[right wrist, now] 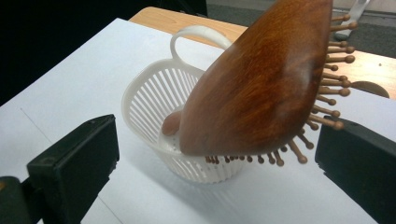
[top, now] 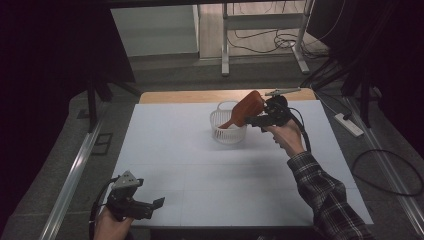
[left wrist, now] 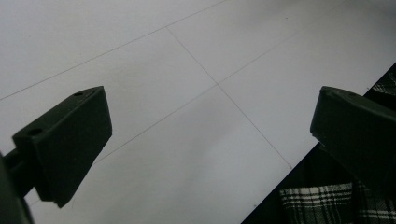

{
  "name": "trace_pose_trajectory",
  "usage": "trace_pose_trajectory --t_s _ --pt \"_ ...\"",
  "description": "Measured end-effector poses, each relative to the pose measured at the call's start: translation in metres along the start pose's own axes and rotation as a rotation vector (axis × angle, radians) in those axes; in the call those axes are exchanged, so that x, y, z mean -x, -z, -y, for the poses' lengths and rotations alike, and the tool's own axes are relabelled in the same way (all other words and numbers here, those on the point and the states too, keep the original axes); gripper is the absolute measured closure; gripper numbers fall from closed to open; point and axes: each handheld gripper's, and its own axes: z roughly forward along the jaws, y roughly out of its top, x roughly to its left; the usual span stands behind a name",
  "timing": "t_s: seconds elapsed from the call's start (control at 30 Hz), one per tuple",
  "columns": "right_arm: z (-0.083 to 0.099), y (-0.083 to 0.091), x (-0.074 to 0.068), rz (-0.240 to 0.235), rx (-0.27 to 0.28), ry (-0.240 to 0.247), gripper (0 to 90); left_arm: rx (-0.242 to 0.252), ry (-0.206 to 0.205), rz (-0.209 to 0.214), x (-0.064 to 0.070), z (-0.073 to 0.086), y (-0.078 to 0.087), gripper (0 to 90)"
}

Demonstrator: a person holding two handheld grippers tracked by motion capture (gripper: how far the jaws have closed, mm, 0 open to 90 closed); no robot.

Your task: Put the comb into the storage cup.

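A wooden hairbrush point(right wrist: 261, 88) leans tilted in a white basket point(right wrist: 154, 100), handle end down inside, near the far edge of the white table point(top: 200, 170). The right gripper point(right wrist: 219, 154) sits beside it, jaws spread, gripping nothing. The left gripper point(top: 145, 202) rests near the front corner, jaws spread and empty.

A white slotted plastic basket with a loop handle point(top: 228, 126) stands on the white worktop point(top: 200, 165), toward its far edge and a little right of the middle. A brown wooden paddle hairbrush point(top: 246, 108) leans in the basket, handle end down inside, head tilted up and out over the right side of the rim. The right gripper point(top: 267, 116) is just right of the brush head, above the worktop. The left gripper point(top: 137, 204) sits at the near left corner, well apart from the basket.
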Motion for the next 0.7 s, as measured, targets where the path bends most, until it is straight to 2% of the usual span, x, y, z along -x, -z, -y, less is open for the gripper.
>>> trace_pose_trajectory --t_s 0.5,0.7 --pt "0.008 0.013 -0.001 0.021 -0.006 0.047 0.0 0.000 -0.001 0.002 0.000 0.000 0.000 0.0" --pt "0.012 0.018 -0.001 0.015 -0.005 0.058 0.0 0.000 -0.001 0.001 0.000 0.000 0.000 0.0"
